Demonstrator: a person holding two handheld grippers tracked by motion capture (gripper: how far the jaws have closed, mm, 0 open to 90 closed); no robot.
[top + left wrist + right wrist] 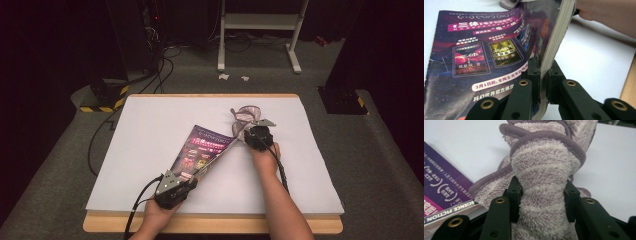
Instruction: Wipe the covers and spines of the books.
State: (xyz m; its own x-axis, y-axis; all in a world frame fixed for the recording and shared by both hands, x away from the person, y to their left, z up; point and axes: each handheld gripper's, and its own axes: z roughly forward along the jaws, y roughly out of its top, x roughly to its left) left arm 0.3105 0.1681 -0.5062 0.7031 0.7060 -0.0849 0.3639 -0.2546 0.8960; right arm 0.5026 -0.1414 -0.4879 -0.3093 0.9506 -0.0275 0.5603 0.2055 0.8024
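Black jaws of the left gripper [542, 82] rise from the bottom of the left gripper view, pressed together on the lower edge of the magazine [486, 57], whose stack of page edges runs up between them toward the top of the frame. In the high view that left gripper [187, 181] sits low and left of centre, near the front edge of the desk [150, 125], and the magazine [202, 147] stretches from it up and to the right. Its long axis is a diagonal across the middle of the frame, ending just beside the right gripper [248, 131].

The right gripper [543, 192] pinches a bunched, fluffy grey cloth [544, 170] between its jaws, which stand partly apart around the thick fold. In the high view the cloth [247, 114] lies just above and right of centre, at the magazine's upper end; whether it touches the cover cannot be told. In the right gripper view the magazine's spine [446, 213] shows at the lower left, near the cloth.

Judging from this, the next move turns on that diagonal: the cloth is at the far end of the magazine from the left gripper, so the right hand is the nearer one to bring it onto the cover, down and leftward along the long axis, while the left steadies the near end.
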